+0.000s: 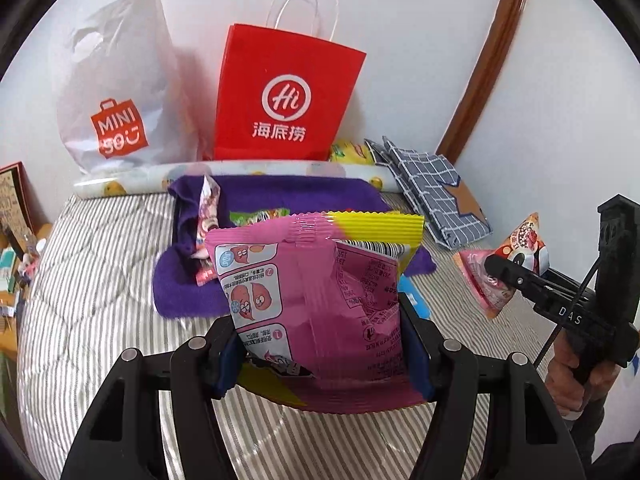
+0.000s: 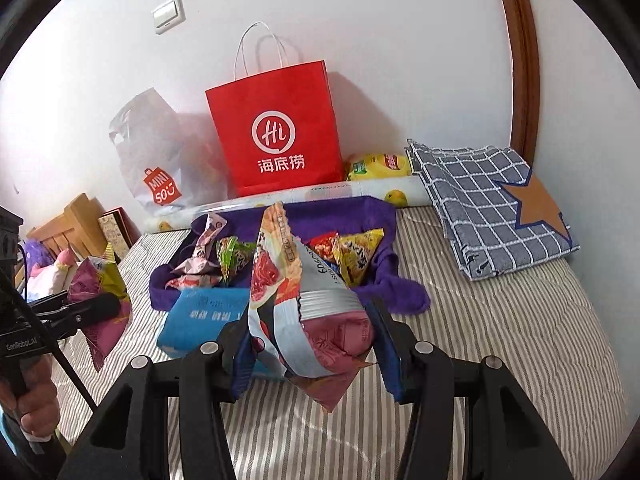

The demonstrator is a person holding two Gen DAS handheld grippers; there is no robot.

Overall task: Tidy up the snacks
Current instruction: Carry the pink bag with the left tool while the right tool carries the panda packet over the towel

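Note:
My left gripper point(image 1: 320, 344) is shut on a pink and yellow snack packet point(image 1: 320, 288), held above the striped bed in front of the purple cloth box point(image 1: 280, 196). The packet also shows in the right wrist view point(image 2: 100, 304). My right gripper point(image 2: 312, 344) is shut on a pink, white and orange triangular snack bag point(image 2: 296, 292), also seen in the left wrist view point(image 1: 508, 264). The purple box point(image 2: 372, 208) holds several small snack packets point(image 2: 352, 256). A blue packet point(image 2: 204, 316) lies in front of it.
A red paper bag point(image 2: 280, 140) and a white MINISO plastic bag point(image 2: 160, 160) stand against the wall. A fruit-print roll point(image 2: 360, 192), a yellow packet point(image 2: 380, 166) and folded checked cloth point(image 2: 492, 204) lie at the bed's back. A wooden headboard point(image 2: 76, 220) and toys are left.

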